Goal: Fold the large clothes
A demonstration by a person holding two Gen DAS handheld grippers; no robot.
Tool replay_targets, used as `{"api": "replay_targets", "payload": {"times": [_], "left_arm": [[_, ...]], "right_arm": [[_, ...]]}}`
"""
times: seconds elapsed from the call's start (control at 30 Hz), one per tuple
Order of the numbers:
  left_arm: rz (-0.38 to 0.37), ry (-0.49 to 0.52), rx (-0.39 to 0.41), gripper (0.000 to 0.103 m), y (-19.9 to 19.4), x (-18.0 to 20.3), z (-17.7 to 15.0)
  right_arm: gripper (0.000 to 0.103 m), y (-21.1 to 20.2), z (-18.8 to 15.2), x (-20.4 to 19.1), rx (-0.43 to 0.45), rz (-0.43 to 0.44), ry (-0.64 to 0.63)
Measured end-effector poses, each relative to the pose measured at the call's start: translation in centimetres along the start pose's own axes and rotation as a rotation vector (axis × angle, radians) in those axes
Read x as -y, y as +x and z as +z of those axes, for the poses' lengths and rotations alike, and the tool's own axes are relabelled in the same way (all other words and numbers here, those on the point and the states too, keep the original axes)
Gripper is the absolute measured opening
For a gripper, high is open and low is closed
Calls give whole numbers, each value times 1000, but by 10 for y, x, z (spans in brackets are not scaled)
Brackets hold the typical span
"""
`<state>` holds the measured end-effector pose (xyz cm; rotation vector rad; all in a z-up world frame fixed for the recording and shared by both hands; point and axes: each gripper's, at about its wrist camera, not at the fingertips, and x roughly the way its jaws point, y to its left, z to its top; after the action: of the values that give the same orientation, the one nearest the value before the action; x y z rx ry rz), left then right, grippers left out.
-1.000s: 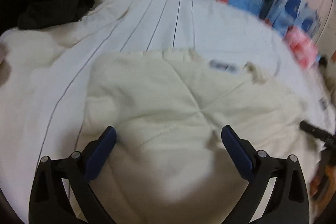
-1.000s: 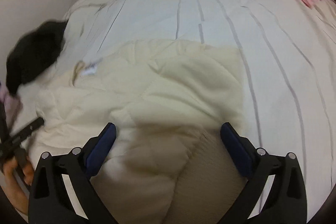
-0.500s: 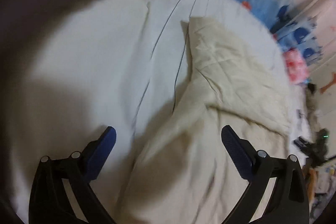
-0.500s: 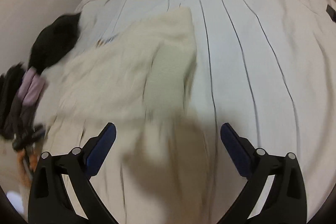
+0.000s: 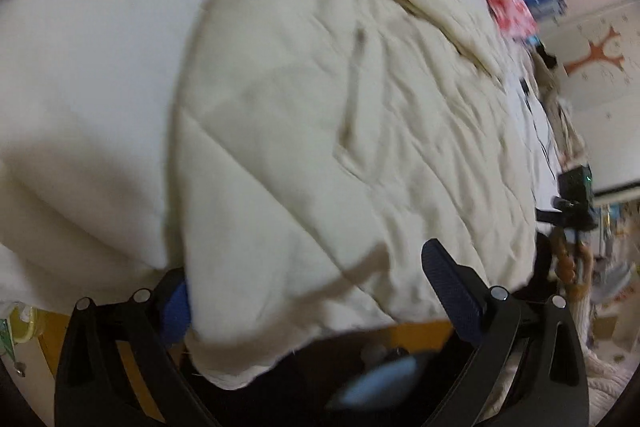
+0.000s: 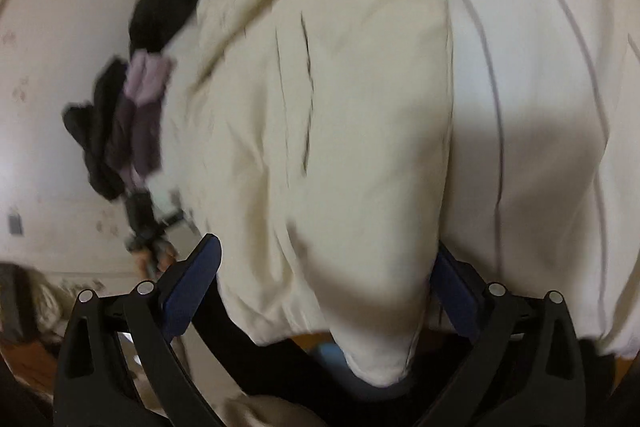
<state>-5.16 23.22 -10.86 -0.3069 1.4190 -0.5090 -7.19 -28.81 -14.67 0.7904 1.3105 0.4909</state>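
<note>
Both grippers stand wide open over a cream quilted jacket (image 5: 320,131) spread on a striped white bed (image 6: 540,67). The left gripper (image 5: 312,291) and right gripper (image 6: 324,279) each straddle the jacket's hem at the mattress edge, gripping nothing. The padded fabric is creased, blurred; no writing is legible.

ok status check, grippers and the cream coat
Left gripper open, right gripper open, nothing pinched. Cream coat hangs over bed edge between both. Dark clothes beside it, not blocking.
</note>
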Motion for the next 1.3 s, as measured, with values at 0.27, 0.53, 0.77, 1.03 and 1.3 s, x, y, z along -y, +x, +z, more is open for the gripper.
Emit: {"api": "replay_targets", "payload": {"times": [0.27,0.53,0.77,1.03,1.3], "left_arm": [[28,-26,69,72,-1,22,0],[-176,-149,301,16,-50,23,-10],[-342,-30,461,14,-123,87,-15],[-393,58,320,15,-115,96,-54],[-189,-163,386,41,-151,-4,-96]], "right_arm": [[92,33,-30,-33,39,71,-111],[18,9,-13,-81,334,267,-171],[17,-102,-22,-128,585,384,-285],[10,-235,-113,-101,745,310,-338],[97,-246,-96,-9,632,60,-158]]}}
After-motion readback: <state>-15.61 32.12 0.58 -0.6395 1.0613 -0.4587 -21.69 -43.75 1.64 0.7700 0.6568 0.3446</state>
